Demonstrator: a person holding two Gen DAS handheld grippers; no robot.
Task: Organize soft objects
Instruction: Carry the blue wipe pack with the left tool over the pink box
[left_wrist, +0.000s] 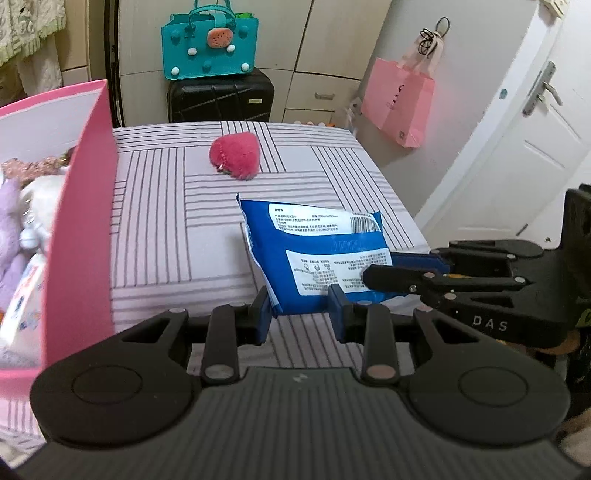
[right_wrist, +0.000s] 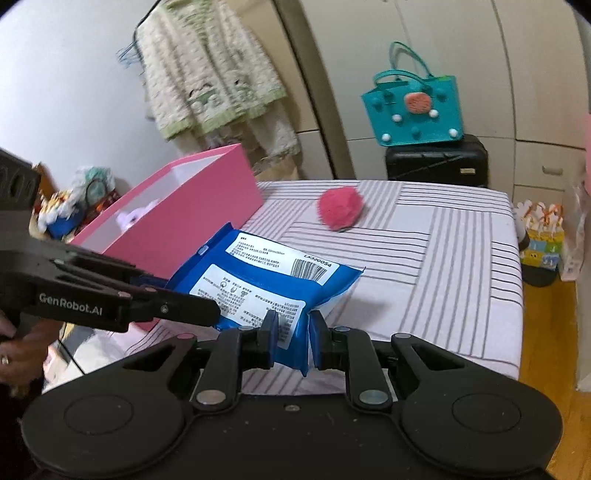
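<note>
A blue soft pack (left_wrist: 314, 243) with white printed labels hangs just above the striped bed cover (left_wrist: 177, 221), gripped from two sides. My left gripper (left_wrist: 301, 312) is shut on its near bottom edge. My right gripper (left_wrist: 388, 266) comes in from the right and pinches the pack's right edge. In the right wrist view the pack (right_wrist: 266, 273) sits between my right gripper's (right_wrist: 294, 332) blue pads, with the left gripper (right_wrist: 188, 295) clamped on its left side. A pink plush ball (left_wrist: 235, 155) lies farther back on the bed. A pink box (left_wrist: 85, 229) stands at the left with plush toys (left_wrist: 22, 206) inside.
A teal tote bag (left_wrist: 208, 44) sits on a black suitcase (left_wrist: 221, 98) behind the bed. A pink paper bag (left_wrist: 400, 99) hangs beside a white door (left_wrist: 535, 147). The bed's right edge drops to a wooden floor (right_wrist: 546, 332). A person's hand (right_wrist: 14, 350) holds the left gripper.
</note>
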